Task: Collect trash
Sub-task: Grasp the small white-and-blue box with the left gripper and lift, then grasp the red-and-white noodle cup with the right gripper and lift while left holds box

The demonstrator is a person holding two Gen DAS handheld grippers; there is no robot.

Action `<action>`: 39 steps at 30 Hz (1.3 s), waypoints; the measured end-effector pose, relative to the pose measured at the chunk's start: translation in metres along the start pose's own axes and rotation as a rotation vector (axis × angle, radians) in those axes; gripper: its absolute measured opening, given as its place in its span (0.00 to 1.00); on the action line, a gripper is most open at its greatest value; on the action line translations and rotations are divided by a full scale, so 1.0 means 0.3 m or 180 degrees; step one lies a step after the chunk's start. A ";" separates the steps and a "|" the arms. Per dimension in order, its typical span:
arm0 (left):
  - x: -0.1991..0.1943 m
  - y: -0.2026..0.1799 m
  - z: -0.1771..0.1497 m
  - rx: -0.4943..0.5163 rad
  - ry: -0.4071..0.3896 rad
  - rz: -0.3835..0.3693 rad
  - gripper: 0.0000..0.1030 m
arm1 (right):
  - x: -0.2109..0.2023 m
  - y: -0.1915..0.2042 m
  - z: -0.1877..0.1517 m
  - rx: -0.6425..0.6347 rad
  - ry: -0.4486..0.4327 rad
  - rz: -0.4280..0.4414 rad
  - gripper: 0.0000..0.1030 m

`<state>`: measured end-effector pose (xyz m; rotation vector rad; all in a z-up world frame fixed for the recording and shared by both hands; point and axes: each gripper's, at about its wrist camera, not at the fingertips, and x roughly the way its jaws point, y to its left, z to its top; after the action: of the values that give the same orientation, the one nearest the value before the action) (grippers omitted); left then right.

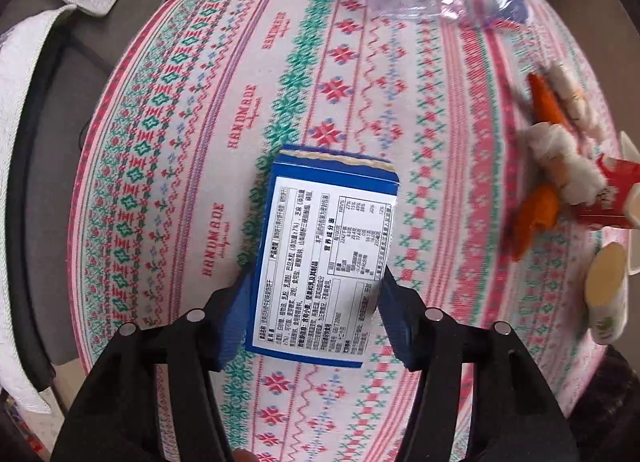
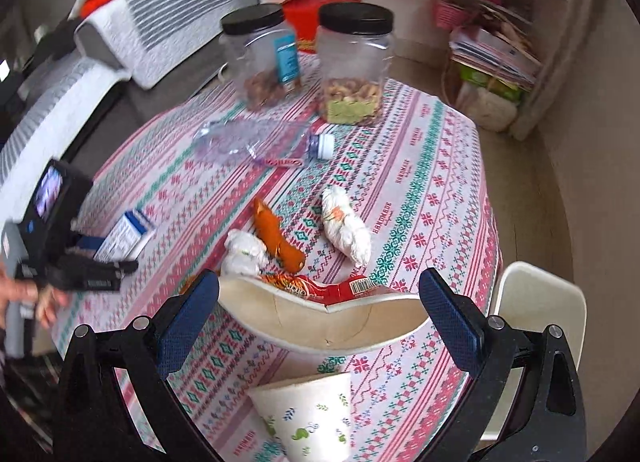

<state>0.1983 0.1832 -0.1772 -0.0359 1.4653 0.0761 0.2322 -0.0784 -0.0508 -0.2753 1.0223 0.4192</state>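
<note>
A blue box (image 1: 320, 254) with a white printed label lies flat on the patterned tablecloth (image 1: 200, 142). My left gripper (image 1: 316, 274) points straight down over it, and both blue pads (image 1: 234, 326) press on its long sides. In the right wrist view that gripper (image 2: 108, 252) sits on the same box (image 2: 126, 238) at the table's left. My right gripper (image 2: 320, 276) stands wide open around a crushed red paper cup (image 2: 324, 318) lying on its side. The ends of the cup's rim reach to both pads. A crushed clear bottle (image 2: 256, 142), orange peel (image 2: 280, 238) and crumpled tissues (image 2: 346, 224) lie beyond.
A white paper cup with green print (image 2: 308, 414) lies near the table's front edge. Two black-lidded jars (image 2: 354, 62) stand at the far side. A white chair (image 2: 536, 310) is at the right, shelves behind it, and a quilted sofa (image 2: 48, 114) at the left.
</note>
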 end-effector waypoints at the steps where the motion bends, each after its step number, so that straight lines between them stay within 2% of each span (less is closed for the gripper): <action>1: -0.003 -0.007 -0.006 0.0059 -0.0028 0.0059 0.56 | 0.007 0.007 -0.005 -0.0098 0.0026 0.0029 0.93; 3: -0.015 -0.034 -0.027 0.0148 -0.0070 0.0106 0.56 | 0.027 0.026 -0.017 -0.0310 0.0099 0.0058 0.93; 5: -0.049 -0.062 -0.047 0.0161 -0.0152 0.0027 0.56 | 0.049 0.043 -0.025 -0.0481 0.0168 0.0047 0.93; 7: -0.125 -0.092 -0.066 0.0201 -0.0342 -0.0080 0.56 | 0.072 0.054 -0.033 -0.0642 0.0234 0.0072 0.93; 13: -0.295 -0.167 -0.105 0.0279 -0.0692 -0.0397 0.56 | 0.151 0.035 -0.039 -0.0623 0.0488 0.0207 0.92; 15: -0.324 -0.192 -0.103 0.0295 -0.0749 -0.0445 0.56 | 0.183 0.041 -0.054 -0.0621 0.0631 0.0256 0.85; 17: -0.336 -0.203 -0.094 0.0311 -0.0772 -0.0463 0.56 | 0.191 0.064 -0.074 -0.0765 0.0677 0.0235 0.83; 20: -0.343 -0.192 -0.087 0.0296 -0.0798 -0.0448 0.56 | 0.176 0.088 -0.089 -0.0859 0.0620 0.0187 0.83; 21: -0.337 -0.169 -0.074 0.0280 -0.0805 -0.0444 0.56 | 0.173 0.092 -0.089 -0.0847 0.0577 0.0159 0.80; 23: -0.344 -0.163 -0.075 0.0230 -0.0821 -0.0431 0.56 | 0.181 0.093 -0.089 -0.0836 0.0580 0.0120 0.63; 24: -0.339 -0.157 -0.067 0.0201 -0.0825 -0.0441 0.56 | 0.186 0.087 -0.083 -0.0806 0.0593 0.0121 0.47; 26: -0.345 -0.154 -0.070 0.0135 -0.0844 -0.0467 0.56 | 0.188 0.066 -0.065 -0.0678 0.0548 0.0044 0.40; 28: -0.348 -0.153 -0.068 0.0082 -0.0875 -0.0494 0.56 | 0.164 0.042 -0.044 -0.0467 0.0445 0.0129 0.30; 30: -0.363 -0.157 -0.069 0.0041 -0.0946 -0.0530 0.56 | 0.139 0.023 -0.027 -0.0286 0.0332 0.0245 0.25; 35: -0.414 -0.176 -0.071 -0.0033 -0.1224 -0.0549 0.56 | 0.048 -0.006 0.012 0.0072 -0.0058 0.0382 0.25; 39: -0.459 -0.201 -0.074 -0.0065 -0.1495 -0.0501 0.56 | 0.000 -0.036 0.024 0.0343 -0.0300 0.0370 0.25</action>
<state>0.1666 0.1173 -0.0440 -0.1405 0.9886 -0.0284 0.2425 -0.0850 -0.0469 -0.0988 0.9677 0.4762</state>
